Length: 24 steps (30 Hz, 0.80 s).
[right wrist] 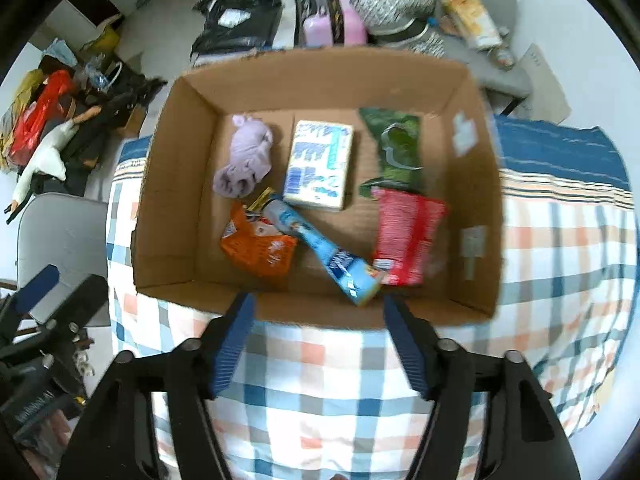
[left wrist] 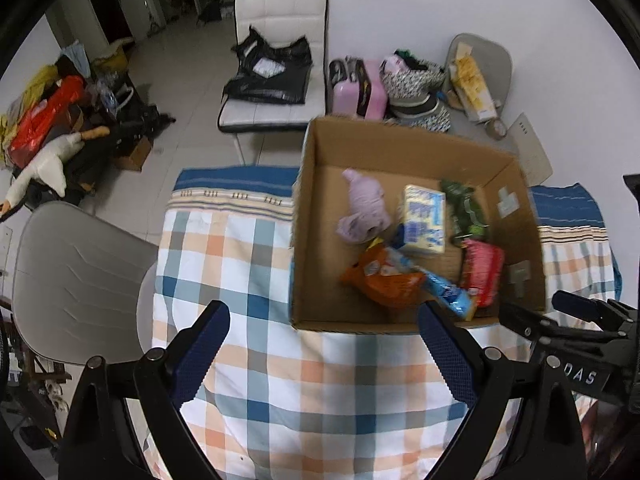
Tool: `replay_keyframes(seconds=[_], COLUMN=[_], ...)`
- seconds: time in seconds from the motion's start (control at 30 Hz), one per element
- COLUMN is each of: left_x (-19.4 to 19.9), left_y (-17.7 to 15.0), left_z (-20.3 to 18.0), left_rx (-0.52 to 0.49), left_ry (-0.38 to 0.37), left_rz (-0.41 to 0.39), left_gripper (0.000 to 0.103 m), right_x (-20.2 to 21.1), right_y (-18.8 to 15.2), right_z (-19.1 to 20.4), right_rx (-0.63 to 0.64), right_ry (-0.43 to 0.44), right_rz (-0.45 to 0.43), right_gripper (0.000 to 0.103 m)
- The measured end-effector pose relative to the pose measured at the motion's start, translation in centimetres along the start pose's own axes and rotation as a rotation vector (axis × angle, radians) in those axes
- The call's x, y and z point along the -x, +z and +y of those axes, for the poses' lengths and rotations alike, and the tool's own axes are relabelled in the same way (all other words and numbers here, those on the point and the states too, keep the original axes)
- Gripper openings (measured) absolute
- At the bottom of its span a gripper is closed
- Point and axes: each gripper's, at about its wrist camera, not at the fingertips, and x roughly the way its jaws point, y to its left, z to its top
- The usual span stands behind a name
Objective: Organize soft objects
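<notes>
An open cardboard box [left wrist: 404,140] [right wrist: 176,184] stands on a checked cloth. In it lie a purple cloth bundle [left wrist: 362,210] [right wrist: 244,156], a white and blue pack [left wrist: 425,220] [right wrist: 320,164], a green packet [left wrist: 464,208] [right wrist: 398,148], a red packet [left wrist: 482,272] [right wrist: 404,236], an orange packet [left wrist: 380,280] [right wrist: 256,250] and a blue packet [left wrist: 448,292] [right wrist: 336,260]. My left gripper [left wrist: 324,312] is open and empty, above the cloth left of the box front. My right gripper [right wrist: 318,304] is open and empty at the box's near wall. It also shows in the left wrist view [left wrist: 572,320].
The checked cloth [left wrist: 256,360] [right wrist: 320,380] covers the table. A grey chair [left wrist: 76,280] [right wrist: 56,236] stands at the left. Beyond are a white chair with black bags [left wrist: 276,68], a pink suitcase [left wrist: 360,88] and a pile of things on the floor [left wrist: 52,120].
</notes>
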Motion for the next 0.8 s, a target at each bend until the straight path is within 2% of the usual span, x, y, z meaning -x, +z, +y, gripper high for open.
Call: replay_keyframes(seconds=[0.03, 0.17, 0.23, 0.47, 0.8], left_x=[1.2, 5.0, 6.8, 14.0, 21.0], left_y=[-0.3, -1.3, -1.8, -4.6, -7.8], left_z=[-0.5, -1.9, -2.4, -4.1, -4.9], left_rx=[-0.004, -0.011, -0.016, -0.006, 0.024], left_ry=[-0.003, 0.002, 0.006, 0.019, 0.032], left_rz=[-0.021, -0.085, -0.113, -0.228, -0.303], left_gripper=[0.096, 0.096, 0.096, 0.096, 0.096], right_x=[0.8, 4.5, 6.4, 14.1, 24.4], right_y=[-0.6, -2.7, -3.7, -8.4, -14.7], right_z=[-0.4, -1.8, -2.4, -3.8, -4.6], right_rx=[-0.002, -0.012, -0.016, -0.009, 0.022], right_ry=[-0.005, -0.010, -0.007, -0.022, -0.048], right_rz=[-0.017, -0.084, -0.113, -0.259, -0.429], right_gripper=[0.087, 0.092, 0.102, 0.102, 0.102])
